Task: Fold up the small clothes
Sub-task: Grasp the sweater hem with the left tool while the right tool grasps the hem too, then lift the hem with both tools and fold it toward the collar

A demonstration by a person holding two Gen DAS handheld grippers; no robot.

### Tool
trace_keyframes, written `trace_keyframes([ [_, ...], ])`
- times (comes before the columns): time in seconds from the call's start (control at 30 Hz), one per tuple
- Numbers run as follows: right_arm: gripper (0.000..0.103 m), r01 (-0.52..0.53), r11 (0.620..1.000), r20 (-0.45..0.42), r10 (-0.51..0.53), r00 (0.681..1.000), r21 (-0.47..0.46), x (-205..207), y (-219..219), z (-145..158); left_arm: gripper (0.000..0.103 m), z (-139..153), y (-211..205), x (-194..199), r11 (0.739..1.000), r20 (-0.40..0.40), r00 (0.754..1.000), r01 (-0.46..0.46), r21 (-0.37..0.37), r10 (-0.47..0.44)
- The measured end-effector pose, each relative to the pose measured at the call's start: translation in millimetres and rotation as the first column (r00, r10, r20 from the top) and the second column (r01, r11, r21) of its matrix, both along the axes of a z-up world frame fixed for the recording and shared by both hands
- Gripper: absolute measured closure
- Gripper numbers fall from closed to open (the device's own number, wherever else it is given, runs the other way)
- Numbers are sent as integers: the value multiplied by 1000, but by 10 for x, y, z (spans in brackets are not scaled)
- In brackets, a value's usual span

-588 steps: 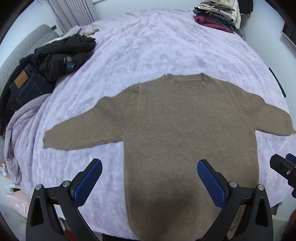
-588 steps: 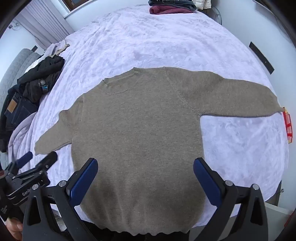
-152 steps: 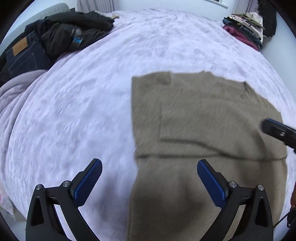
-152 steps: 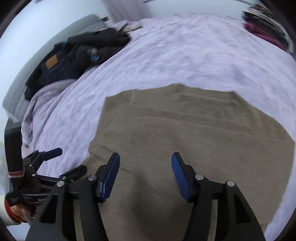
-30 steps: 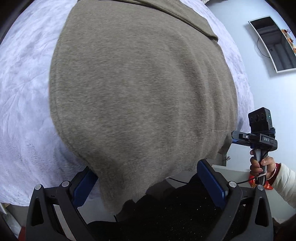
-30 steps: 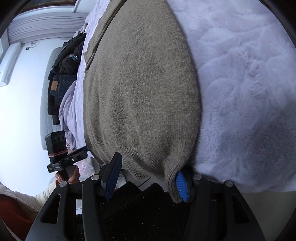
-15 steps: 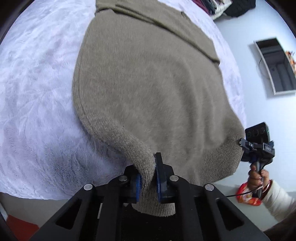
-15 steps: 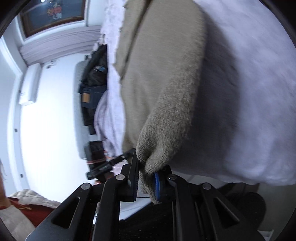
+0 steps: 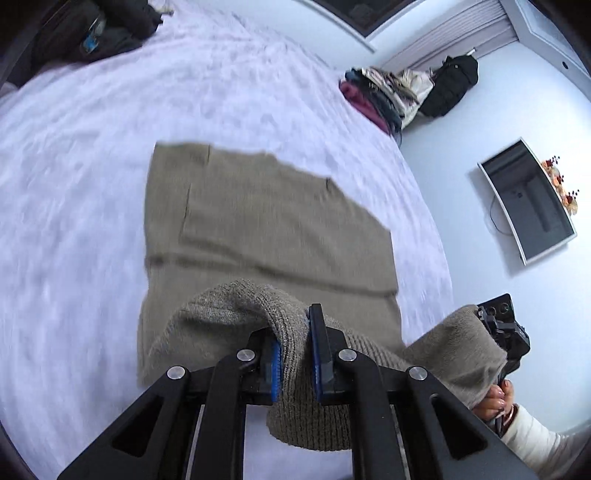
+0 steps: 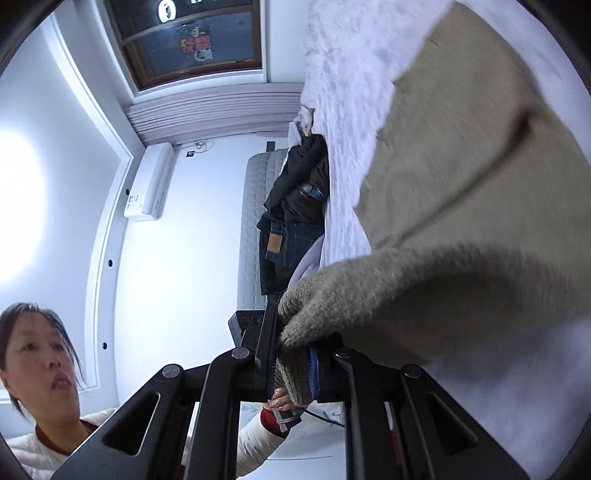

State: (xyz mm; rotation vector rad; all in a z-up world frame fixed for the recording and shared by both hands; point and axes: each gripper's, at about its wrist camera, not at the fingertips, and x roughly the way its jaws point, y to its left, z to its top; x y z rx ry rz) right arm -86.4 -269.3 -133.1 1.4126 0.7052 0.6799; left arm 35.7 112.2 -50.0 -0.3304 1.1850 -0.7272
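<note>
Blue pads on the left tongs (image 9: 294, 354) are clenched on the ribbed hem of the sweater (image 9: 258, 229), pinching a thick bunch of olive-brown knit that humps up over the black fingers and hangs down below them toward six o'clock. The right tongs (image 10: 291, 363) are likewise clenched on a corner of the same hem, the knit wadded between their pads; in the left wrist view that second corner is lifted at four o'clock, in front of the other tool's black camera block, with the person's hand (image 9: 496, 400) and a white sleeve (image 9: 532, 435) gripping the handle below it. From the two raised corners the sweater runs away toward twelve o'clock and lies flat on the bed (image 9: 92, 155), its sleeves folded in so that the body makes a rough rectangle on the pale lilac fleecy cover. Farther out, at eleven o'clock, a heap of dark clothes (image 9: 99, 29) sits on the far edge of the bed, and at one o'clock a stack of folded clothes (image 9: 380, 88) lies beside a black bag (image 9: 448, 85). A wall screen (image 9: 528, 206) hangs at three o'clock. In the right wrist view the dark heap includes jeans (image 10: 288, 243) against a grey padded headboard (image 10: 251, 206).
</note>
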Motion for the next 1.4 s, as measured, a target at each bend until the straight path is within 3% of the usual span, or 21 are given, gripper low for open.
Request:
trace_keyframes([
  [0.2,88,48,998,-24,-49,999,-45,868,-438,-78,89,-322,-472,878,992,41,995,-93,89,89],
  [0.33,88,79,989,-103,-92,990,-125,1305,-716,-324,89,-726,-539,1374,969,6,984,-178,171,179],
  [0.47,88,102,972,-212,-148,966,-211,1579,-915,-687,89,-1126,-636,1548,945,-46,977,-188,266,207],
  [0.6,84,59,935,-298,-171,939,-351,1691,-1011,-867,89,-1059,-678,1486,938,-31,978,-187,292,205],
  [0.63,79,48,930,-296,-164,941,-364,1691,-1013,-843,89,-986,-671,1466,942,-25,981,-177,284,191],
  [0.67,64,32,921,-286,-153,946,-387,1690,-1006,-783,89,-923,-662,1452,947,-20,984,-167,276,179],
  [0.73,46,0,905,-261,-122,958,-425,1677,-983,-632,89,-788,-620,1399,960,-36,989,-129,247,142],
  [0.8,45,-33,898,-232,-77,970,-439,1618,-947,-484,88,-679,-594,1325,971,-44,994,-84,223,96],
  [0.83,45,-53,899,-227,-52,973,-434,1580,-921,-447,84,-639,-580,1263,973,-47,996,-60,221,72],
  [0.9,45,-93,913,-241,-6,970,-397,1517,-860,-455,29,-678,-606,1168,971,-70,997,-24,237,41],
  [0.97,45,-124,925,-266,26,964,-359,1467,-794,-554,28,-756,-657,1072,965,-69,997,3,262,16],
  [1.07,45,-148,928,-292,45,955,-341,1504,-706,-691,28,-960,-802,1006,971,-144,990,45,234,-11],
  [1.17,45,-134,940,-267,49,963,-314,1595,-673,-695,28,-964,-961,1072,967,-96,995,30,254,-6],
  [1.3,45,-70,954,-206,8,978,-293,1819,-777,-557,28,-867,-960,1416,966,-33,994,-91,243,102],
  [1.4,42,43,961,-203,-101,974,-272,1945,-977,-480,28,-693,-847,1656,942,39,978,-209,264,206],
])
